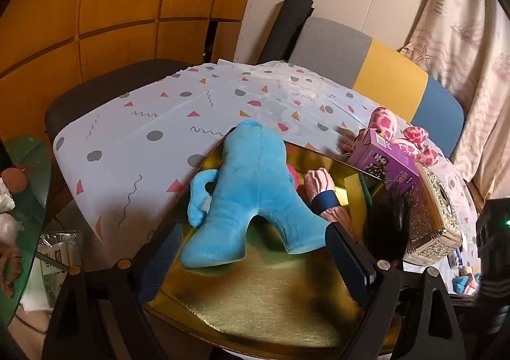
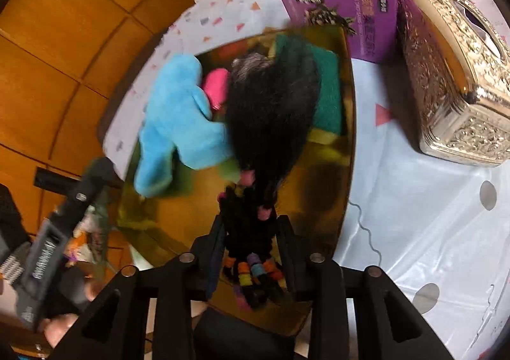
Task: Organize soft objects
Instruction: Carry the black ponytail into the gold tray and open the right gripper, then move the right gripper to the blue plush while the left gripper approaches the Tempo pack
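A blue plush toy (image 1: 251, 187) lies on the gold tray (image 1: 271, 296), its two legs pointing toward me. My left gripper (image 1: 255, 254) stands open, one finger beside each leg, and the pads do not press on it. Beside the plush lies a pink knitted piece with a navy band (image 1: 318, 191). In the right wrist view, my right gripper (image 2: 250, 245) is shut on a black furry toy (image 2: 271, 111) with coloured beads, which hangs over the tray (image 2: 318, 200) next to the blue plush (image 2: 178, 124). A green pad (image 2: 328, 95) lies under the black fur.
A purple box (image 1: 382, 159), a pink spotted plush (image 1: 385, 121) and an ornate silver tissue box (image 1: 436, 216) stand right of the tray on the patterned tablecloth (image 1: 159, 124). A grey, yellow and blue chair back (image 1: 382, 73) rises behind. A green glass side table (image 1: 28, 168) is at left.
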Motion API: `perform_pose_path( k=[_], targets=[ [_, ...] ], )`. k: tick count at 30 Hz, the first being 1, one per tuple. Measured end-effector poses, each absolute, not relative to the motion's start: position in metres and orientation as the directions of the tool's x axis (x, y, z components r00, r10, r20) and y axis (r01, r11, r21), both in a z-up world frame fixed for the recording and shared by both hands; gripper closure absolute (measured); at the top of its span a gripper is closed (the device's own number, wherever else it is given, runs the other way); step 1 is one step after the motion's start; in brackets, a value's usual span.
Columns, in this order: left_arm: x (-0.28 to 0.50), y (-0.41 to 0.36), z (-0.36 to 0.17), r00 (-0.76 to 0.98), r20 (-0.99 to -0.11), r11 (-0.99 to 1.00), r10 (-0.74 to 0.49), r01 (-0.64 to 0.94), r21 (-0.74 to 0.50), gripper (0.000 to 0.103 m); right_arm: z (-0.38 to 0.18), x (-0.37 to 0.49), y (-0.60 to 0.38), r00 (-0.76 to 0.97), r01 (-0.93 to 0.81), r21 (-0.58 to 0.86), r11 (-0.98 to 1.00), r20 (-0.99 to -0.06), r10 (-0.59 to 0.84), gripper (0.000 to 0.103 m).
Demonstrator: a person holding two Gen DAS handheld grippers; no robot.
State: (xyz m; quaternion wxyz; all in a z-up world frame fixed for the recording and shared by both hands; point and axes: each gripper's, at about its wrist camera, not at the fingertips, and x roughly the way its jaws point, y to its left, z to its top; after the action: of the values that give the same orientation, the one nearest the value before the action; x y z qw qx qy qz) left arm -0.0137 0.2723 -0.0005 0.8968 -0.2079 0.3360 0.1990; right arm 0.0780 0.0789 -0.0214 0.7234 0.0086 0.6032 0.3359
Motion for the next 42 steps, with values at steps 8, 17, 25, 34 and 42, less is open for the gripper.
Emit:
perform_pose_path(
  k=[8, 17, 25, 34, 42],
  targets=[
    [-0.009, 0.261, -0.003, 0.696, -0.691, 0.849, 0.196, -0.473, -0.236, 0.012, -0.014, 0.069, 0.074, 0.14, -0.511, 0.348, 0.786, -0.868, 0.476, 0.064],
    [-0.008, 0.245, 0.007, 0.714, -0.674, 0.878, 0.188, -0.429, -0.21, 0.012, 0.008, 0.06, 0.054, 0.289, -0.534, 0.282, 0.797, -0.825, 0.486, 0.064],
    [-0.006, 0.217, 0.016, 0.735, -0.657, 0.916, 0.167, -0.363, -0.173, 0.012, 0.025, 0.057, 0.027, 0.423, -0.54, 0.207, 0.816, -0.771, 0.476, 0.061],
    [-0.003, 0.19, 0.023, 0.749, -0.648, 0.947, 0.137, -0.292, -0.136, 0.012, 0.029, 0.078, -0.031, 0.504, -0.436, 0.189, 0.88, -0.759, 0.413, 0.06],
    [0.006, 0.16, 0.026, 0.753, -0.651, 0.972, 0.097, -0.211, -0.099, 0.012, 0.037, 0.103, -0.113, 0.593, -0.279, 0.152, 0.948, -0.75, 0.294, 0.06]
  ],
)
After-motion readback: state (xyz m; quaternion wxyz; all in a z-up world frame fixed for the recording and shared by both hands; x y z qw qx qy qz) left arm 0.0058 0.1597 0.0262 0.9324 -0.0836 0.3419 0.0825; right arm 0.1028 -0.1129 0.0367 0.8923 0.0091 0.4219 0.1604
